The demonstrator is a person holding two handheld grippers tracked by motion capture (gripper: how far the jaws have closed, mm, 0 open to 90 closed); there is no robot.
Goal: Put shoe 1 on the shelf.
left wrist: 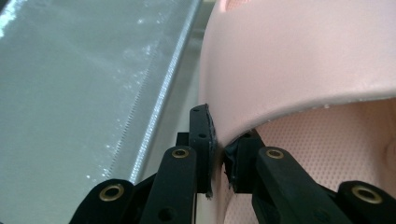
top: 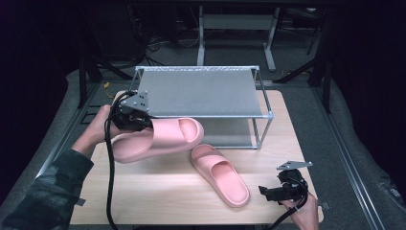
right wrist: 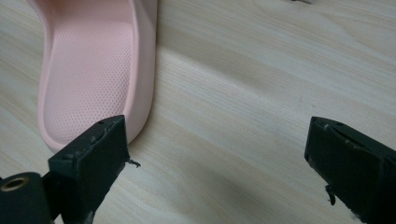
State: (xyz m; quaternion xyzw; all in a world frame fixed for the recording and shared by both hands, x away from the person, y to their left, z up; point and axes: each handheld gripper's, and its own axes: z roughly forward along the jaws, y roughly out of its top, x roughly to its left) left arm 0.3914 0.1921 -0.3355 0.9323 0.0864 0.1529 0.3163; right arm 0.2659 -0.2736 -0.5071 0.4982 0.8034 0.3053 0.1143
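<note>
Left claw (left wrist: pixel 217 154) clamps the raised slipper's (top: pixel 158 139) strap edge, just before the rack (top: pixel 201 91). Right claw (right wrist: pixel 224 163) gapes over bare desk (right wrist: pixel 243 93) beside the second slipper (right wrist: pixel 88 70).

A two-tier metal-framed rack with grey mesh shelves (top: pixel 201 91) stands at the far middle of the pale wooden tabletop (top: pixel 158 191). In front of the rack's left corner, the left gripper (top: pixel 143 122) holds a pink foam slide sandal (top: pixel 158 139) by its strap, raised above the table. A second pink foam slide sandal (top: pixel 220 175) lies flat on the table, right of the first and before the rack. The right gripper (top: pixel 268 193) sits at the near right, just beside that sandal's heel.
</note>
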